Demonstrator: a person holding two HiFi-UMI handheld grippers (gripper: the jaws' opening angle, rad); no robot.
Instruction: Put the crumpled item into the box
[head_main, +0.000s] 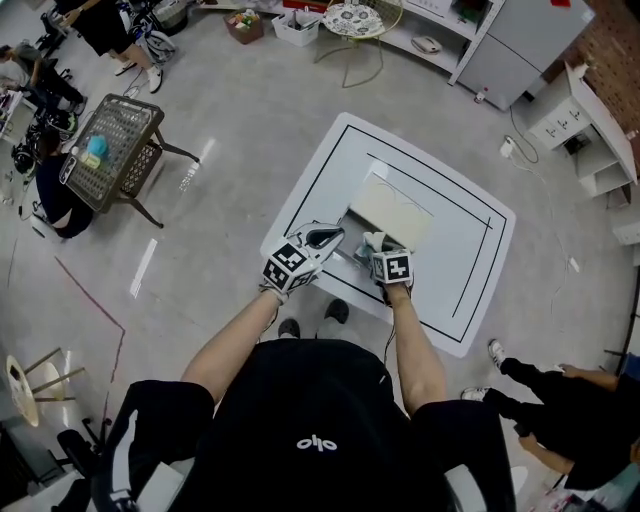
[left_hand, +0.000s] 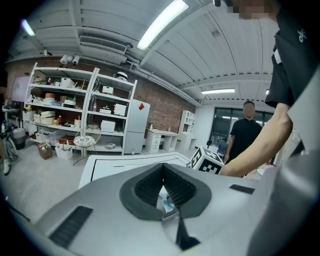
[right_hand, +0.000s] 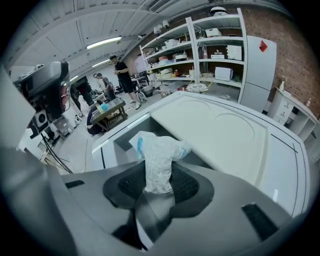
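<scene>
The right gripper (right_hand: 159, 186) is clamped on the item (right_hand: 160, 152), a crumpled white wad with blue patches. The jaws pinch its lower part, so they stand partly apart around it, and the rest of it sticks out past the tips in a loose bunch. In the right gripper view that bunch shows over the open grey end of the box (right_hand: 125, 141), just beside the edge of the cream lid (right_hand: 215, 130) that covers the rest of the box. Whether the item has passed the rim or hangs above it cannot be told.

From the head view, the box sits mid-tabletop (head_main: 460, 285), inside the black line drawn round the white surface. The right gripper (head_main: 380, 250) points down at the box's near end, with the item (head_main: 372, 240) at its tips.

The left gripper (head_main: 325, 238) is just to the left, near the box's near-left corner and apart from the item. In its own view the left gripper (left_hand: 162, 167) has its jaws together at the tips. A small white and blue scrap shows low in the slit between them, and what it is cannot be made out.
</scene>
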